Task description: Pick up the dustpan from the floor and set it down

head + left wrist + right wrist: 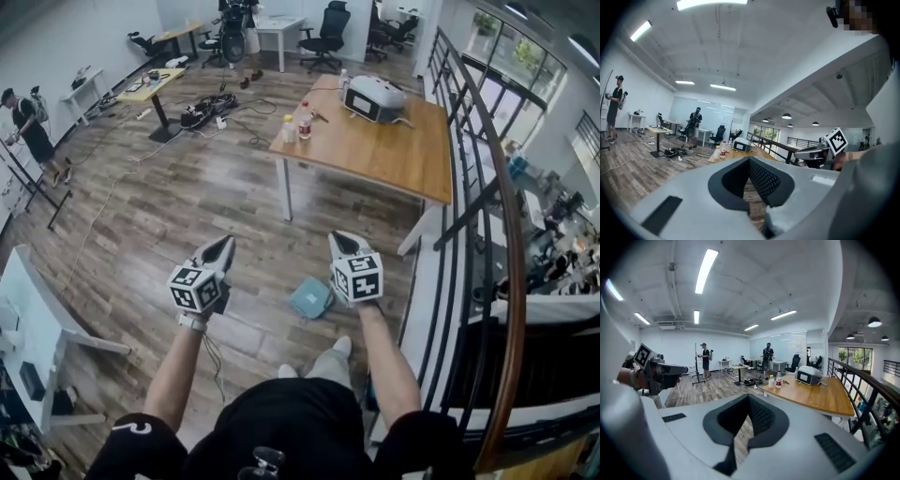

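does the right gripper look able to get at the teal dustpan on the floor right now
Probably yes. The dustpan lies uncovered on the floor, with nothing between it and the right gripper. That gripper is shut, empty and pointing forward, so it would need to drop and open.

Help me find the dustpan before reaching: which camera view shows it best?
The head view: the teal dustpan lies on the wood floor beside the right tool, one edge hidden behind it. Both gripper views point out over the floor and show none of it.
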`<state>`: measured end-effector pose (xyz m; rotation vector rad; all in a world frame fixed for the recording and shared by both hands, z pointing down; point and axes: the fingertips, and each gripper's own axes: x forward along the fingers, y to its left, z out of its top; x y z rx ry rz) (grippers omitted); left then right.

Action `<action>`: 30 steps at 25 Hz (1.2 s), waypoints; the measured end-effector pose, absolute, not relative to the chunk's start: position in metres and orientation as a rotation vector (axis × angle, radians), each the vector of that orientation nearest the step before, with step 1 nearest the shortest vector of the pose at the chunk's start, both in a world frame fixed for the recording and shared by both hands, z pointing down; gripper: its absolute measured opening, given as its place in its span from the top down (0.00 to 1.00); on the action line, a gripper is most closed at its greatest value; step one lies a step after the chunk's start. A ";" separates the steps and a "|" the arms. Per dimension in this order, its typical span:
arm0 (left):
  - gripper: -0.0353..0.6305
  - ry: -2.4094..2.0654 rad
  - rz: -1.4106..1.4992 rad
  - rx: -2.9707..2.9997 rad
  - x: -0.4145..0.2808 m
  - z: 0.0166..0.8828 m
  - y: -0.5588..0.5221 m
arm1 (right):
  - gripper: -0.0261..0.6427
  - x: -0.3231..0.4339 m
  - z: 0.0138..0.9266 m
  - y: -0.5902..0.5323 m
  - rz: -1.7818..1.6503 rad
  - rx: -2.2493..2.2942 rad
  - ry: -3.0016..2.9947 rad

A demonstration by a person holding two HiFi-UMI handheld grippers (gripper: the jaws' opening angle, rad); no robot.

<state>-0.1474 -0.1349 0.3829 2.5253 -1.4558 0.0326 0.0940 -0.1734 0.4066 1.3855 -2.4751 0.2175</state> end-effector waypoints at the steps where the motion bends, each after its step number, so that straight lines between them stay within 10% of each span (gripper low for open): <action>1: 0.96 -1.453 0.031 2.530 -0.145 0.381 -0.134 | 0.97 0.094 0.405 -0.172 0.214 1.386 -2.476; 30: 0.96 -1.411 0.043 2.558 -0.130 0.378 -0.138 | 0.97 0.091 0.401 -0.171 0.232 1.373 -2.498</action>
